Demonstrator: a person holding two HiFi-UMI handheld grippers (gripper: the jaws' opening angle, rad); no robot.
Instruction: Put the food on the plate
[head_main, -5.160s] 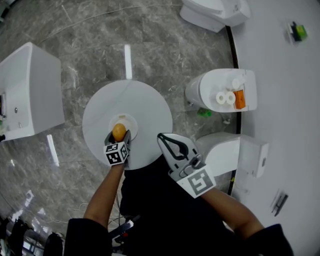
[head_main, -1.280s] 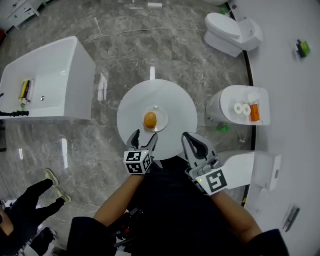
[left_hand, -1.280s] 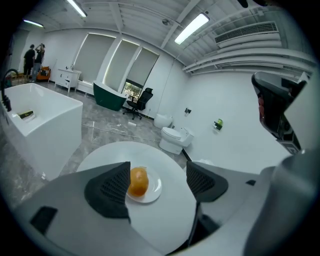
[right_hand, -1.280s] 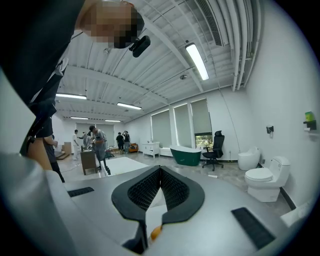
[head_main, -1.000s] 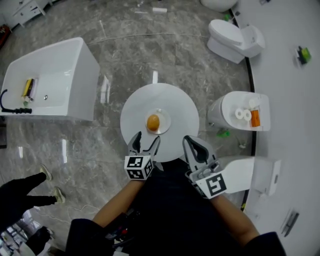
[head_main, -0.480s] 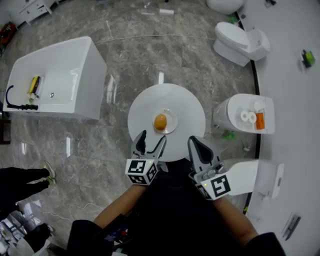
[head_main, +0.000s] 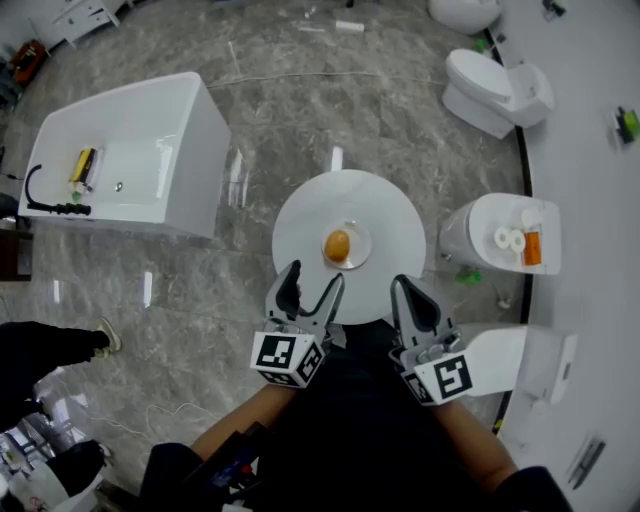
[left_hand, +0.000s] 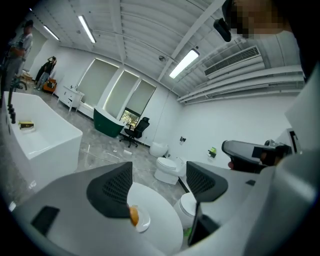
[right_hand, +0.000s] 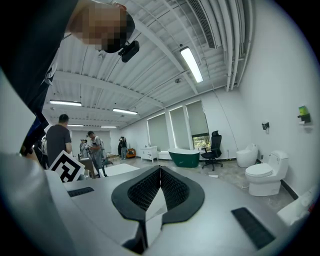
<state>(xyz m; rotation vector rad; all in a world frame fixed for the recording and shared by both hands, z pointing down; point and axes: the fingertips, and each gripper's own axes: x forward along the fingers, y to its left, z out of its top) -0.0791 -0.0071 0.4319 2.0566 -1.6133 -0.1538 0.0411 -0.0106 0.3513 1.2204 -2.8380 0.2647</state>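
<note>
Round white table (head_main: 300, 215) — one plate (head_main: 359, 241) on it.

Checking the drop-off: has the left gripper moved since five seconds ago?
Yes. The left gripper has pulled back toward the person: its tongs, then at the plate, now hang open by the round table's near edge.

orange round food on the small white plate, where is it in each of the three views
Head view: the orange round food lies on the small white plate, mid-frame, at the middle of the round white table.
Left gripper view: low, left of centre, only partly visible, on the same plate.
Right gripper view: not in it.
Shared landmark: the white toilet.
</note>
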